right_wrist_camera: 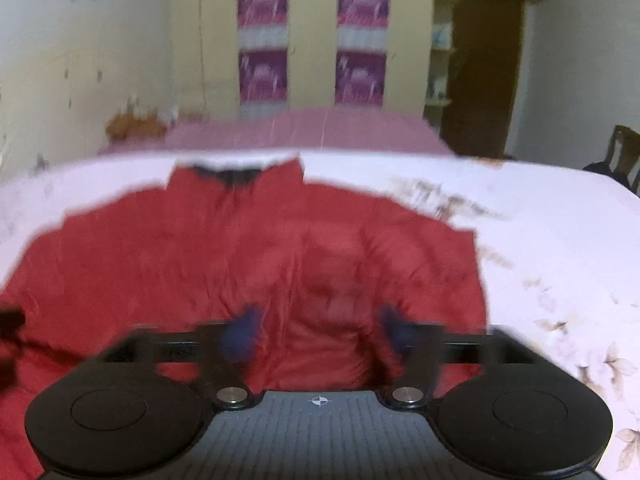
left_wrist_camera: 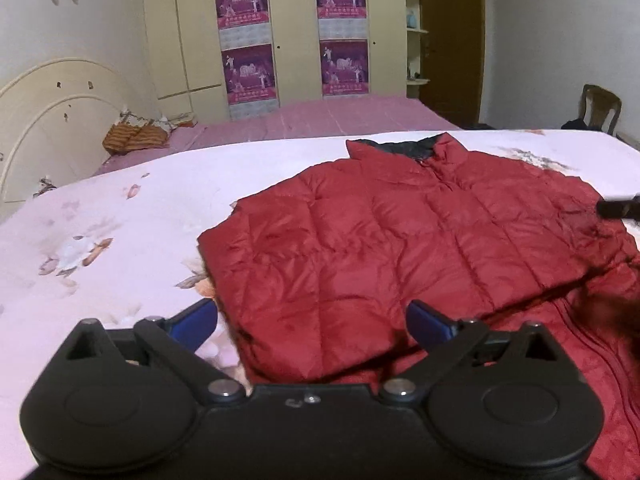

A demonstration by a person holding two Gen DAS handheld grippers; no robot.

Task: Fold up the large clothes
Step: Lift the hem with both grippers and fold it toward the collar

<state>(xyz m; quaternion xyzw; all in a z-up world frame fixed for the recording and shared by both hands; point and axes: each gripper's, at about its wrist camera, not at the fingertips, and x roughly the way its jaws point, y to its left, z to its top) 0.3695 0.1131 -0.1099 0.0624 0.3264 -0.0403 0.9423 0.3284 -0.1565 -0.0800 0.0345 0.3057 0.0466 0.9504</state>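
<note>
Only left-wrist view shows jacket (left_wrist_camera: 400,248) sleeve folded.

A cream wardrobe (left_wrist_camera: 280,32) with four purple posters (left_wrist_camera: 242,0) fills the top centre; a wooden chair (left_wrist_camera: 600,108) stands at right.

From my remote feed: bedroom, dim indoor light. Far wall carries a cream wardrobe (left_wrist_camera: 280,40) with four purple posters (left_wrist_camera: 240,0) on its doors. Brown wooden door (left_wrist_camera: 452,40) to its right, open shelves (left_wrist_camera: 416,24) between them. Curved cream headboard (left_wrist_camera: 52,120) at left. Bed (left_wrist_camera: 120,220) under a pale floral sheet; pink striped cover (left_wrist_camera: 320,120) behind. Wooden chair (left_wrist_camera: 600,108) at right. Walls white.
</note>
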